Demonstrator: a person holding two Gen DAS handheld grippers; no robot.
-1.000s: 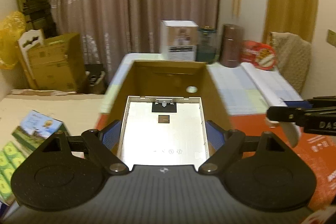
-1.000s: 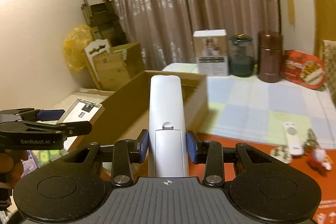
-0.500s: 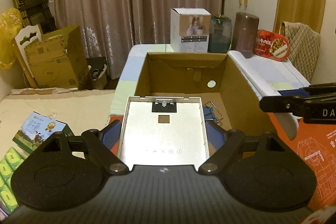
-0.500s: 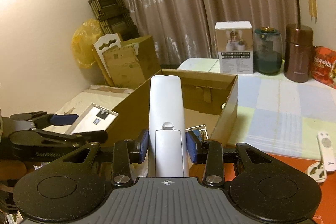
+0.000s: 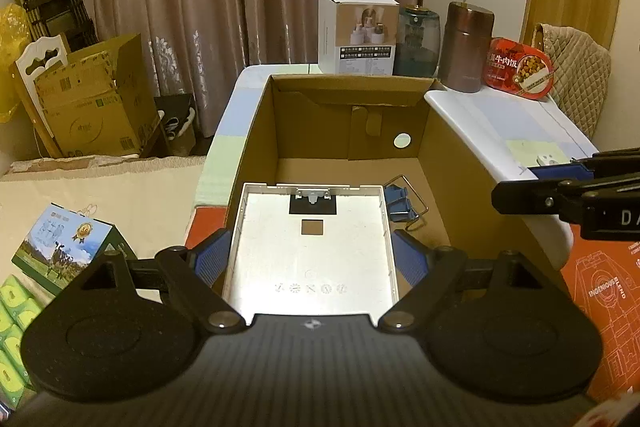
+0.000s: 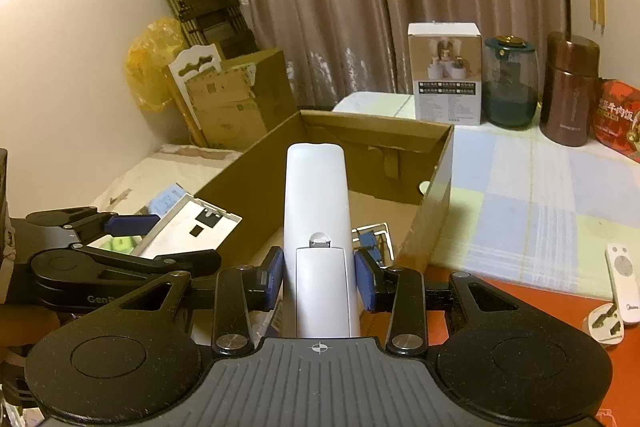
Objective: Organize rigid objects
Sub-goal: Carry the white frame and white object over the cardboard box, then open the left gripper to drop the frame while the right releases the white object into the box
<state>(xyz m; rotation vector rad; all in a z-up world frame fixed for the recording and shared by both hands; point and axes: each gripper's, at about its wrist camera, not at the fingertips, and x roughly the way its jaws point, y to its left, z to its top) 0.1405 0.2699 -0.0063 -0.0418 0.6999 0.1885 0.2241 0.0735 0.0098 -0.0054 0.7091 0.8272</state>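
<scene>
A: Left wrist view: metal tray (image 5: 310, 247) clamped wide in left gripper (image 5: 310, 259), poised over cardboard box (image 5: 440, 131) just ahead.

B: Remote (image 6: 318, 227) pinched narrow in right gripper (image 6: 319, 277), likewise. Carrying step; next, lower in, beside binder clip (image 5: 400, 205), release.

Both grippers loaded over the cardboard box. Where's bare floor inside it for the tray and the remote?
Cardboard box: most of the floor is bare, from the far wall with the round hole back toward the near edge, and along the left wall. Only clutter: blue binder clips by the right wall. The metal tray in the left gripper hides the near floor. White remote in the right gripper.
</scene>
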